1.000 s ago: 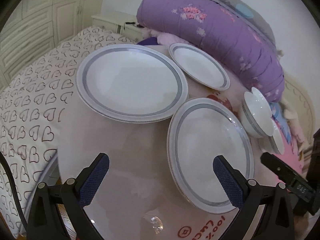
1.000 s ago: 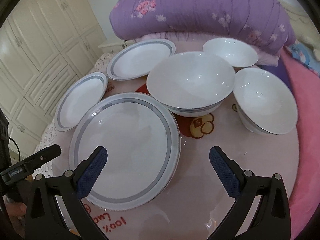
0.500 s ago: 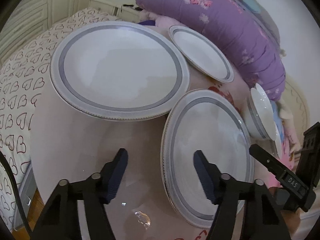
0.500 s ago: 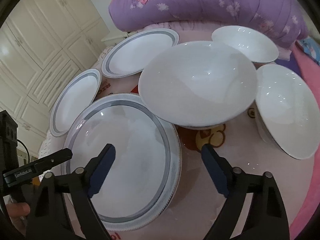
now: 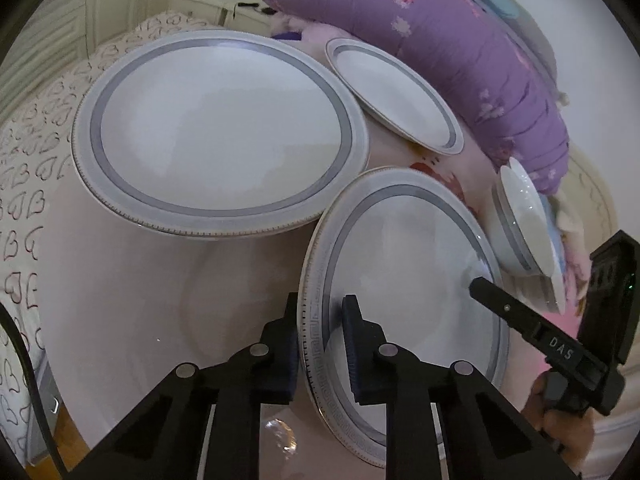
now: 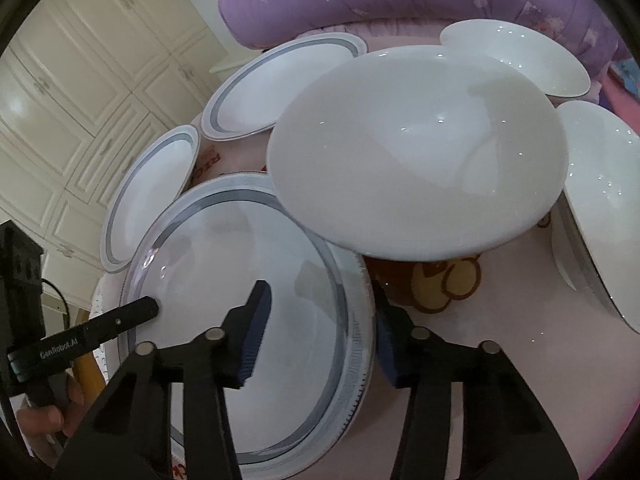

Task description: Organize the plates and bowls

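The left gripper (image 5: 320, 344) closes on the near plate (image 5: 404, 276), its rim between the nearly shut pads. Opposite, the right gripper (image 6: 320, 332) closes half-open astride the same plate's far rim. A large bowl (image 6: 416, 152) sits just beyond it.

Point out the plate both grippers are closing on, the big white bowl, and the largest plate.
Near plate (image 5: 408, 280), left wrist view, bare centre.
Big white bowl (image 6: 416, 152), right wrist view, inner surface.
Largest plate (image 5: 216, 128), left wrist view, bare centre.
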